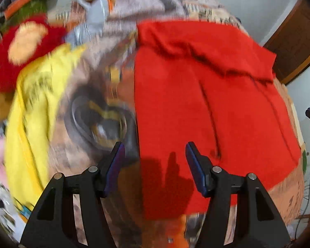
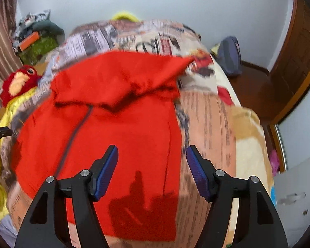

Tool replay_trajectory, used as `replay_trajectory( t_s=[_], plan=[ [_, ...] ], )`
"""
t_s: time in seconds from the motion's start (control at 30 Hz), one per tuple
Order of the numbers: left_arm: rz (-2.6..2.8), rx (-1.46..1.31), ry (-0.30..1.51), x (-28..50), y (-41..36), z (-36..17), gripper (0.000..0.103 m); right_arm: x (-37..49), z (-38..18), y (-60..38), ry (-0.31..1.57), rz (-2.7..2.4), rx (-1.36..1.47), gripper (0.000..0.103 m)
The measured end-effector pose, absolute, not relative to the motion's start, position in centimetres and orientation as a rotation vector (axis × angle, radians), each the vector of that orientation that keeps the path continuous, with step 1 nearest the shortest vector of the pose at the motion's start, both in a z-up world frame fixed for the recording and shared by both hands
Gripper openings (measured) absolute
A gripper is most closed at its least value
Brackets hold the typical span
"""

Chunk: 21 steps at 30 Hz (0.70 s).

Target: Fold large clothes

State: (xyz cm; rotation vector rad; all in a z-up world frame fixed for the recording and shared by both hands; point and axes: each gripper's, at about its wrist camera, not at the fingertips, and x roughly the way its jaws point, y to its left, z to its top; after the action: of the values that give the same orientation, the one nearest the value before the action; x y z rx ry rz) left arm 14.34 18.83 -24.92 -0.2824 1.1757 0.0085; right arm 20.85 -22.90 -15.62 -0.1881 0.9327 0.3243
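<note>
The red garment [image 1: 206, 103] is seen spread on the bed [image 2: 212, 124], long axis running away from both grippers, left gripper [image 1: 155, 155] and right gripper [image 2: 152, 157] held apart, empty, above its near hem.

Red garment [image 2: 117, 128] on printed bedspread [image 2: 208, 124]

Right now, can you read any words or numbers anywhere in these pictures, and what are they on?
No text here can be read.
Bedspread: newspaper-style printed columns and headlines, too blurred to read.
Yellow garment: dark printed marks, too blurred to read.
Red garment: no words showing.
Red plush toy: no words showing.
</note>
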Motion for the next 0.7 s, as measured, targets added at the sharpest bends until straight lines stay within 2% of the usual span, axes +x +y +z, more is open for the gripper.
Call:
replay_trajectory(
  t_s=[0.33, 0.63, 0.7],
  plan=[
    [-0.093, -0.400, 1.278, 11.9, 17.6, -29.2, 0.060, 18.4, -20.5, -25.6, 1.056, 0.286, -0.160, 0.065],
    [-0.104, -0.504, 1.254, 11.4, 17.7, -30.3, 0.060, 19.0, -22.7, -28.9, 1.168, 0.382, 0.123, 0.065],
    [-0.116, -0.551, 1.247, 11.3, 18.2, -30.2, 0.051, 19.2, -23.3, -29.0, 1.176, 0.404, 0.167, 0.065]
  ],
)
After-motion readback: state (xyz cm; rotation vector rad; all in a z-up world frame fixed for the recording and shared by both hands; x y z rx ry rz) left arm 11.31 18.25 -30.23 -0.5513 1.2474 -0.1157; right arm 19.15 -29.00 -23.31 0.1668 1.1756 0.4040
